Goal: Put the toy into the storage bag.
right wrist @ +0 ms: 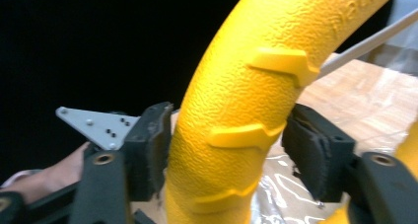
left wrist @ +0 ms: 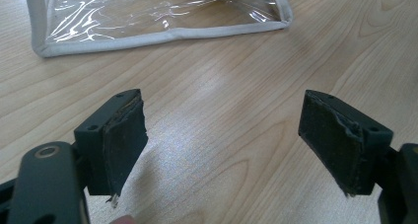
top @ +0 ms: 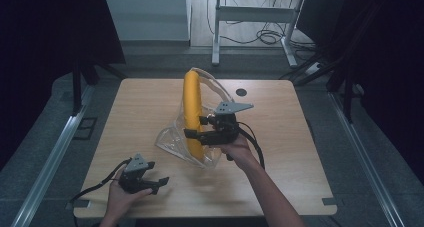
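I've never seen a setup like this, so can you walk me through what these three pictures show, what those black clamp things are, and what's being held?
A person sits at a light wooden table and holds a black two-jaw hand gripper in each hand.

The high view looks down from above. The other two pictures come from small cameras riding on the grippers, looking along their jaws.

On the table stands a clear plastic bag with pale grey edging. A thick yellow textured ring stands upright, its lower part inside the bag.

The right gripper has its jaws around the ring. In its own view the pads sit on either side of the ring, and a small gap shows at one pad, so the grip looks loosened.

The left gripper rests near the table's front edge, open, with nothing between its jaws.
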A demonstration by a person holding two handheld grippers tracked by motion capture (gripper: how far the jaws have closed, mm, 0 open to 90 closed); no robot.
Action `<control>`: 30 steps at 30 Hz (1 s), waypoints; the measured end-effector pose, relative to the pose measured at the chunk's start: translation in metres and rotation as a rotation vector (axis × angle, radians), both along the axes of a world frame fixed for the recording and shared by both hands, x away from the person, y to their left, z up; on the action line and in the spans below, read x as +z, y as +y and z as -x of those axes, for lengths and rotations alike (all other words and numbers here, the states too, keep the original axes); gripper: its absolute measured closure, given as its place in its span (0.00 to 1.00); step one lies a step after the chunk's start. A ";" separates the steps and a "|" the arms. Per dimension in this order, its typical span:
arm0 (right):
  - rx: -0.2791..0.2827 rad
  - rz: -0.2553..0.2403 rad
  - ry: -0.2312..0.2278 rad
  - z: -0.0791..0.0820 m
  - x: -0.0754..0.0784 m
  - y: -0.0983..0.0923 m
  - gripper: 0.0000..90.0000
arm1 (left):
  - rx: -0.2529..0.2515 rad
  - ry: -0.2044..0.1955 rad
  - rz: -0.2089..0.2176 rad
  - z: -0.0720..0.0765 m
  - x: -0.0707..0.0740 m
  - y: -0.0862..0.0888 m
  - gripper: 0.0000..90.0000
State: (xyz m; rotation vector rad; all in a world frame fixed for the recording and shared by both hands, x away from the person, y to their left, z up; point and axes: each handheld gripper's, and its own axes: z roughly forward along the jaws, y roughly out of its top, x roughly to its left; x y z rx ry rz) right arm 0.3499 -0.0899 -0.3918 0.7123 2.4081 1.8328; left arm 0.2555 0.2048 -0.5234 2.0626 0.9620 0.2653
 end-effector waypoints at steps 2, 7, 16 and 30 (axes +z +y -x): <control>-0.006 0.003 -0.004 0.001 0.000 0.000 0.36 | 0.000 0.000 -0.001 0.000 0.000 0.000 0.20; -0.036 -0.009 -0.029 0.004 0.002 -0.005 0.32 | 0.000 0.000 -0.001 0.000 0.000 0.000 0.20; -0.051 -0.033 -0.041 0.007 0.003 -0.017 0.32 | -0.003 0.004 -0.001 0.000 -0.001 -0.001 0.20; -0.106 -0.024 -0.042 0.008 -0.004 -0.047 0.32 | -0.005 0.008 -0.005 0.001 -0.001 -0.001 0.20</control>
